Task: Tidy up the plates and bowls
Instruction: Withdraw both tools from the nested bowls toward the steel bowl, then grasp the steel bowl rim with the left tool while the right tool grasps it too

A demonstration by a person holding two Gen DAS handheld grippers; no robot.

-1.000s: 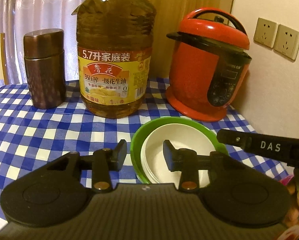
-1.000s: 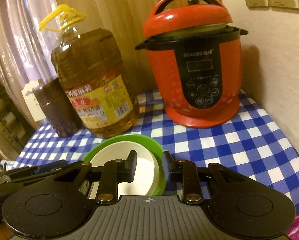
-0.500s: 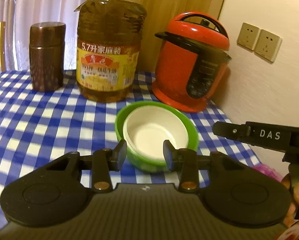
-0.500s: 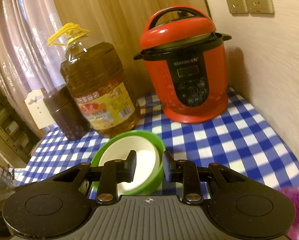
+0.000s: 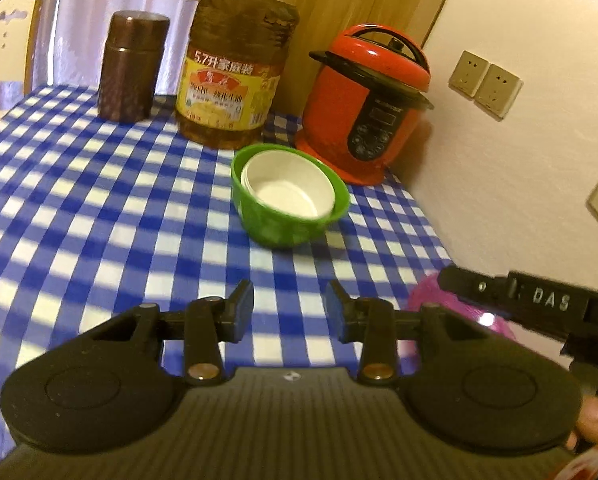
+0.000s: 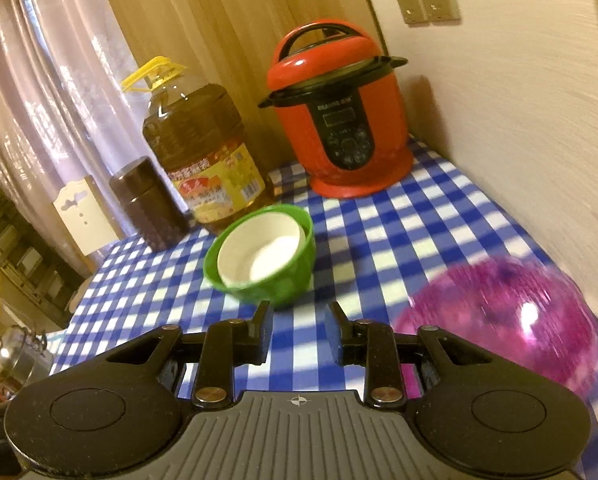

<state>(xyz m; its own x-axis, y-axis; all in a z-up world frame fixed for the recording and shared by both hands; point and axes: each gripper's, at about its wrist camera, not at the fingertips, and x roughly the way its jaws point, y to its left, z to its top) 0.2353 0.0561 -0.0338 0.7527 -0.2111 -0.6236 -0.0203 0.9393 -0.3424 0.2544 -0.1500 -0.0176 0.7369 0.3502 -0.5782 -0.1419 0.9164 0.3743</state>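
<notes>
A green bowl (image 5: pixel 287 224) stands on the blue checked tablecloth with white bowls (image 5: pixel 291 188) nested inside it. It also shows in the right wrist view (image 6: pixel 275 280), with the white bowls (image 6: pixel 263 256) in it. My left gripper (image 5: pixel 289 308) is open and empty, well short of the bowl. My right gripper (image 6: pixel 298 332) is open and empty, just in front of the green bowl. A pink bowl (image 6: pixel 511 312) sits at the right, blurred; it also shows in the left wrist view (image 5: pixel 459 308), partly behind the right gripper's arm (image 5: pixel 539 300).
A large oil bottle (image 5: pixel 235 68), a brown canister (image 5: pixel 131 68) and a red pressure cooker (image 5: pixel 367 104) stand along the table's back. The wall with sockets (image 5: pixel 487 84) borders the right side. A chair back (image 5: pixel 7 40) stands far left.
Both grippers have drawn back and up from the green bowl, which now sits farther away. The pink bowl has come into view at the right.
</notes>
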